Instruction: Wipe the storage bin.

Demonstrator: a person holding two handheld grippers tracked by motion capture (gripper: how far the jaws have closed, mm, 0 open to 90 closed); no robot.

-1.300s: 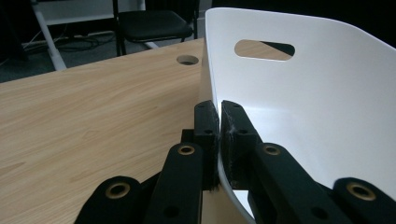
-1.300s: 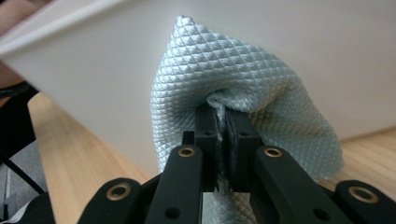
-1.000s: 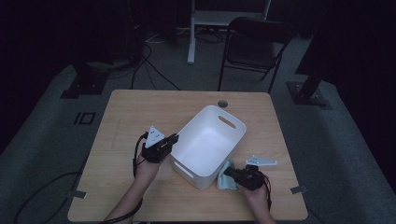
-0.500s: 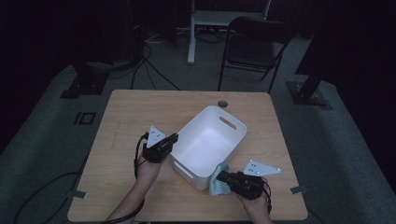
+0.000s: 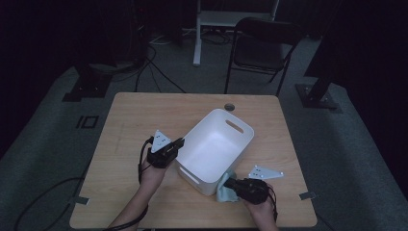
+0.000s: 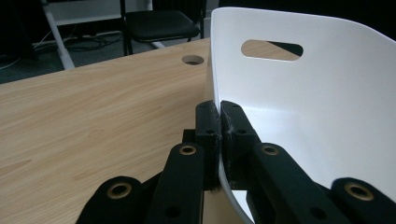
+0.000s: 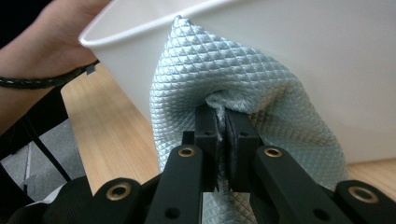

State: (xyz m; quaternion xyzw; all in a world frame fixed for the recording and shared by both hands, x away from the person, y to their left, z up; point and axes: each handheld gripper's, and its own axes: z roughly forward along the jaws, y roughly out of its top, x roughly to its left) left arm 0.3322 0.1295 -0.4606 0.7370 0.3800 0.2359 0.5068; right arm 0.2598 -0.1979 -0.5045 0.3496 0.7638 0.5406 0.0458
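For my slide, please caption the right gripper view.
Right gripper pinches a pale blue cloth against the white bin.

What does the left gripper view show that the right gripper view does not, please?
Left gripper view: the left gripper shut on the bin wall, a handle slot, a hole in the table, and a chair beyond.

Right gripper view: the right gripper shut on a pale blue cloth bunched against the bin's outer wall, with the person's other hand at the rim.

Both: the white bin, the wooden table, and black jaws closed on something.
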